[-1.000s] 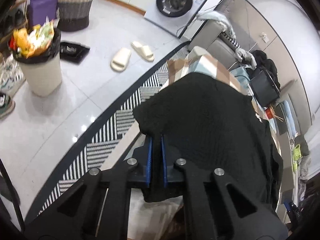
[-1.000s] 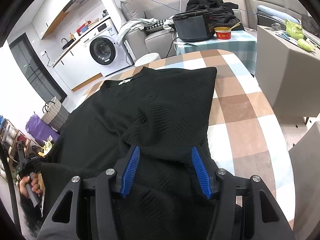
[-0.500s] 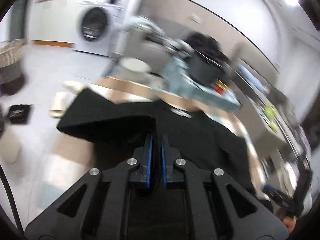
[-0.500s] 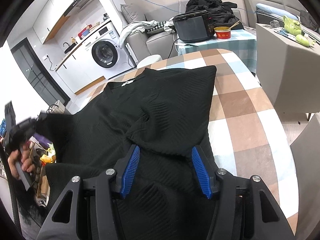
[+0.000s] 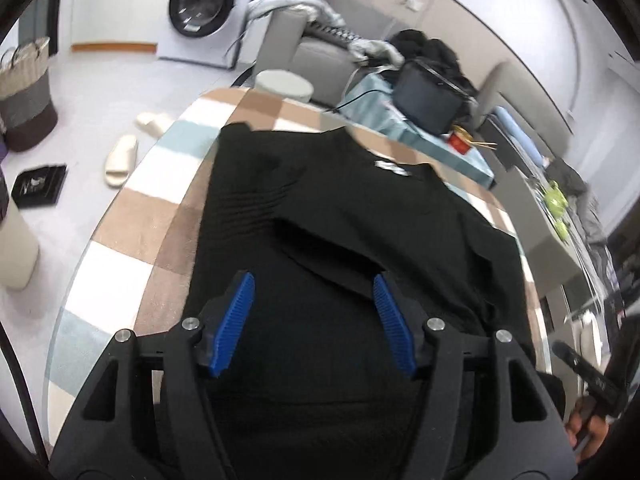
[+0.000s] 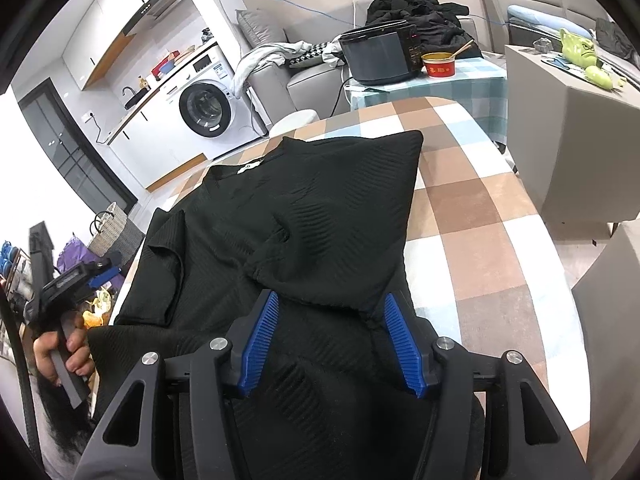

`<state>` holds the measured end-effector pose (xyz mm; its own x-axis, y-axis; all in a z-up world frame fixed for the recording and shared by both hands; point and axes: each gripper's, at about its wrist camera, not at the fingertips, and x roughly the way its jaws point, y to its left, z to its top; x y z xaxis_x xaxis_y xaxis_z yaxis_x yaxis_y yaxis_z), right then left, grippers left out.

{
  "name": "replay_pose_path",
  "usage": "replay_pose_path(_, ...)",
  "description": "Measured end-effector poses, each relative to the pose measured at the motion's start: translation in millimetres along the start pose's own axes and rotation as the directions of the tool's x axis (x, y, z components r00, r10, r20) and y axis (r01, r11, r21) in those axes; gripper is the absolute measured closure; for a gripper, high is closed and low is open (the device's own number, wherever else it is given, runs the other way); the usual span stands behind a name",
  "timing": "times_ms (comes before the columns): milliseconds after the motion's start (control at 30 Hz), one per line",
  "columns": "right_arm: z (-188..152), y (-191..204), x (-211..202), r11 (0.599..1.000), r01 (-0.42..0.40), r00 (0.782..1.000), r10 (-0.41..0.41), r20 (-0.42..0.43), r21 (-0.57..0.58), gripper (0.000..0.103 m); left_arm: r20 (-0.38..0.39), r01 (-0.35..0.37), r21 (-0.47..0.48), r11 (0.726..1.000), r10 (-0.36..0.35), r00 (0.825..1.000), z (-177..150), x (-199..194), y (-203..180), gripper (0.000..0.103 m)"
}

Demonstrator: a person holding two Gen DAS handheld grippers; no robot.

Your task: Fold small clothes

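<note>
My left gripper (image 5: 313,322), pinched shut on the left edge of the black top (image 5: 340,216) a second ago, now stands with its jaws apart, having just been opening; no cloth lies between the blue pads (image 5: 234,322). The side it carried, earlier hanging off the checked tablecloth (image 5: 160,184), now lies folded inward over the garment's middle, both sleeves meeting on top.

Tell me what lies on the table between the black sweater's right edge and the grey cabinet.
Only bare checked tablecloth lies between the black sweater and the grey cabinet; then a strip of floor before the cabinet. The right wrist view shows it.
</note>
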<state>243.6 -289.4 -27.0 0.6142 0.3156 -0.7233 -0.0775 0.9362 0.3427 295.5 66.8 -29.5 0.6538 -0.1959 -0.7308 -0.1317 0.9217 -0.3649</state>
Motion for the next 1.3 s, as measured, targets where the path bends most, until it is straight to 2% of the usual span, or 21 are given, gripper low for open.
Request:
replay_pose_path(100, -1, 0, 3, 1.0, -0.005, 1.0, 0.005, -0.009, 0.008, 0.046, -0.028, -0.005, -0.038, 0.999, 0.004, 1.0, 7, 23, 17, 0.044)
replay_pose_path(167, 0, 2, 4, 1.0, -0.007, 1.0, 0.007, -0.013, 0.022, 0.046, -0.041, 0.009, -0.064, 0.998, -0.012, 0.999, 12, 44, 24, 0.07)
replay_pose_path(267, 0, 9, 4, 1.0, -0.016, 1.0, 0.016, -0.01, 0.014, 0.046, -0.073, -0.002, -0.053, 0.999, -0.002, 0.997, 22, 73, 20, 0.072)
replay_pose_path(333, -1, 12, 3, 1.0, -0.018, 1.0, 0.018, -0.008, 0.005, 0.046, -0.091, -0.053, -0.041, 0.998, 0.049, 0.995, 28, 92, 13, 0.072)
replay_pose_path(433, -3, 13, 4, 1.0, -0.018, 1.0, 0.018, -0.012, 0.011, 0.046, -0.098, -0.027, -0.072, 0.997, 0.02, 0.995, 30, 105, 16, 0.073)
replay_pose_path(467, -3, 12, 5, 1.0, -0.017, 1.0, 0.017, -0.014, 0.014, 0.046, -0.083, -0.011, -0.084, 0.996, 0.004, 0.997, 31, 106, 16, 0.086)
replay_pose_path(533, -5, 9, 7, 1.0, -0.01, 1.0, 0.01, -0.023, 0.021, 0.046, -0.067, 0.042, -0.072, 0.997, -0.047, 0.997, 35, 105, 8, 0.098)
replay_pose_path(633, -6, 5, 8, 1.0, 0.002, 0.999, -0.001, -0.033, 0.029, 0.046, -0.003, 0.134, 0.023, 0.991, -0.134, 0.991, 43, 90, -21, 0.098)
replay_pose_path(733, -8, 1, 5, 0.999, 0.014, 0.999, -0.013, -0.03, 0.036, 0.046, 0.043, 0.187, 0.086, 0.979, -0.191, 0.981, 47, 72, -47, 0.096)
replay_pose_path(800, -9, -1, 1, 0.999, 0.02, 1.0, -0.019, -0.025, 0.042, 0.046, 0.039, 0.197, 0.112, 0.974, -0.203, 0.978, 48, 65, -58, 0.086)
replay_pose_path(867, -11, -4, -4, 0.999, 0.023, 1.0, -0.023, -0.016, 0.045, 0.046, 0.039, 0.179, 0.115, 0.977, -0.184, 0.982, 47, 60, -60, 0.062)
replay_pose_path(933, -12, -6, -7, 0.999, 0.029, 1.0, -0.028, -0.011, 0.046, 0.046, 0.049, 0.128, 0.111, 0.986, -0.134, 0.99, 43, 55, -57, 0.054)
replay_pose_path(1133, -6, 1, 2, 0.999, 0.049, 0.998, -0.049, -0.034, -0.004, 0.046, 0.033, 0.053, 0.055, 0.997, -0.054, 0.998, 18, 37, -26, 0.054)
replay_pose_path(1300, -3, 23, 31, 0.998, 0.027, 0.996, -0.031, -0.08, -0.06, 0.046, 0.053, -0.017, 0.034, 0.999, 0.016, 0.998, -7, 16, -6, 0.046)
